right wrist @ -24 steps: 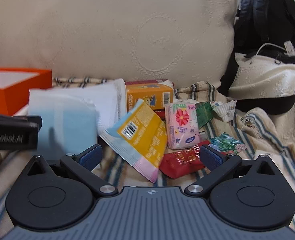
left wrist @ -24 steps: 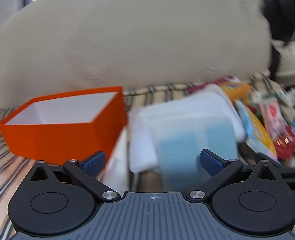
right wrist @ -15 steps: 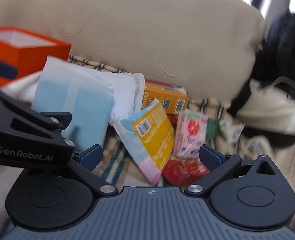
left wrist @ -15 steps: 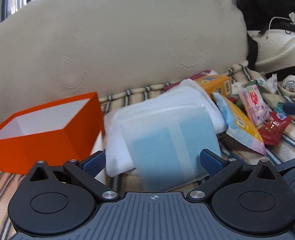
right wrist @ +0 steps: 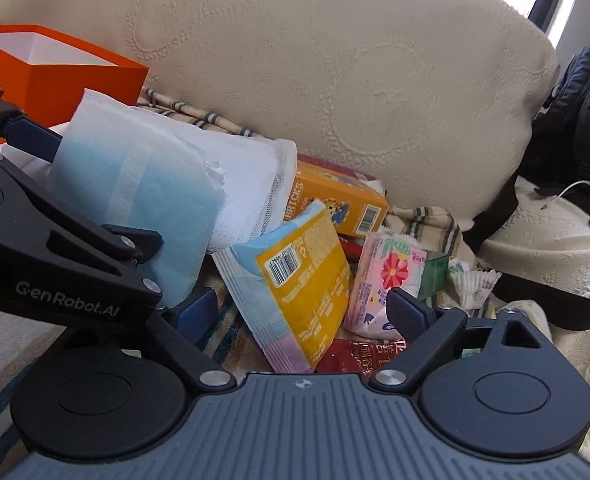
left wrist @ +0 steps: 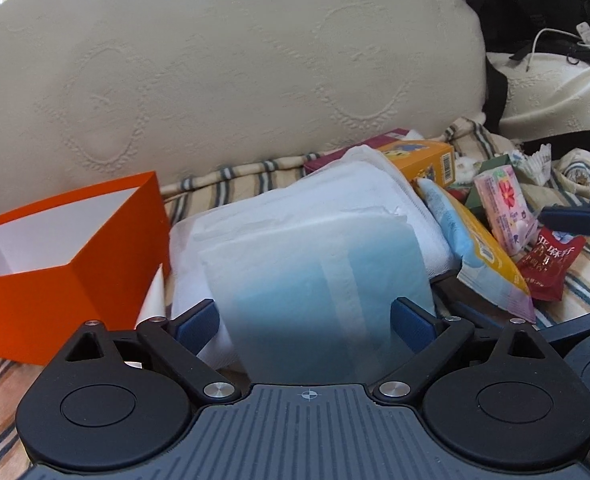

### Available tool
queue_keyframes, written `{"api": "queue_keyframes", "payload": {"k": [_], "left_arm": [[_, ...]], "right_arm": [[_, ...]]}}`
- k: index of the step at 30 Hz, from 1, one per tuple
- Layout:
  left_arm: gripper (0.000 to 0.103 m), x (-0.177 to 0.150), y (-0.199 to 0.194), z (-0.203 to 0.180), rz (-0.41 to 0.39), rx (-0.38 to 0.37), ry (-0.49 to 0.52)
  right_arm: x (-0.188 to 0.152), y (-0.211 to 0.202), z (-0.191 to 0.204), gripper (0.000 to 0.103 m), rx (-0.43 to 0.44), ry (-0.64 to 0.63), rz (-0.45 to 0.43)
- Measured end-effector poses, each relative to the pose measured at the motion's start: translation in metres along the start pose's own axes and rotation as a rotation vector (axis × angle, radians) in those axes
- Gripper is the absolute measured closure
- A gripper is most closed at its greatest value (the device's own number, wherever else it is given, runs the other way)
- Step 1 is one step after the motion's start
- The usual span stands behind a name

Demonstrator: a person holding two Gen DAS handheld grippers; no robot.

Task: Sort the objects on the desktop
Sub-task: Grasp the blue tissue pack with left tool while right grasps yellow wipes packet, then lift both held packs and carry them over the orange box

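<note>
A white and blue soft pack (left wrist: 315,264) lies between the open fingers of my left gripper (left wrist: 305,318); whether the pads touch it I cannot tell. The pack (right wrist: 135,184) and the left gripper's body (right wrist: 55,264) also show in the right wrist view. An open orange box (left wrist: 55,248) stands to its left. My right gripper (right wrist: 301,308) is open around the near end of a yellow and blue sachet (right wrist: 295,280). A pink flower tissue pack (right wrist: 383,280), a red wrapper (right wrist: 359,356) and an orange "Bricks" carton (right wrist: 335,204) lie beside it.
A large cream cushion (left wrist: 235,60) stands behind everything. The items lie on a striped cloth (left wrist: 235,172). A black backpack (right wrist: 575,120) and a cream bundle with a white cable (left wrist: 555,80) are at the right. A crumpled paper cup liner (right wrist: 475,284) lies by the tissue pack.
My left gripper has moved closer, so the soft pack now sits between its fingers. My right gripper has moved in over the yellow sachet.
</note>
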State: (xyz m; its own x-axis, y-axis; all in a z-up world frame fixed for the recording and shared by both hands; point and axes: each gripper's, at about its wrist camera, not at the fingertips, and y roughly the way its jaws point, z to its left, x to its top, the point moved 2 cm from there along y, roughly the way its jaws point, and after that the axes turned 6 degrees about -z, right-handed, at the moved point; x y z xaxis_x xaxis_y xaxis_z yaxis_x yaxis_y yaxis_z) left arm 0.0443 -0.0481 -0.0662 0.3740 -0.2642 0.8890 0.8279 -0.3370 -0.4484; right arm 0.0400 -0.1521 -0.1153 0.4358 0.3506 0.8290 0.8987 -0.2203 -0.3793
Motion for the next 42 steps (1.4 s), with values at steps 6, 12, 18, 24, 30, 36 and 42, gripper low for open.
{"api": "queue_keyframes", "payload": {"k": [6,12,18,24,30,36,42], "left_arm": [[0.018,0.002,0.002,-0.005,-0.015,-0.021,0.012],[0.031,0.005,0.0,-0.006,-0.038,-0.054,0.003],[0.06,0.008,-0.004,-0.009,-0.064,-0.07,0.009],[0.091,0.011,-0.005,-0.01,-0.07,-0.09,-0.001],[0.099,0.008,-0.009,-0.014,-0.079,-0.11,0.006],[0.101,0.012,-0.018,-0.014,-0.102,-0.124,0.001],[0.101,0.015,-0.028,-0.013,-0.129,-0.119,0.008]], "right_arm": [[-0.004,0.012,0.0,0.056,0.058,0.034,0.067],[-0.004,0.011,-0.011,0.066,0.071,0.127,0.062],[-0.003,0.005,-0.021,0.075,0.065,0.206,0.039],[0.0,-0.004,-0.024,0.081,0.058,0.221,0.003],[0.003,-0.011,-0.028,0.086,0.058,0.227,-0.037],[0.003,-0.018,-0.031,0.088,0.055,0.24,-0.07],[0.003,-0.028,-0.035,0.088,0.047,0.246,-0.11]]}}
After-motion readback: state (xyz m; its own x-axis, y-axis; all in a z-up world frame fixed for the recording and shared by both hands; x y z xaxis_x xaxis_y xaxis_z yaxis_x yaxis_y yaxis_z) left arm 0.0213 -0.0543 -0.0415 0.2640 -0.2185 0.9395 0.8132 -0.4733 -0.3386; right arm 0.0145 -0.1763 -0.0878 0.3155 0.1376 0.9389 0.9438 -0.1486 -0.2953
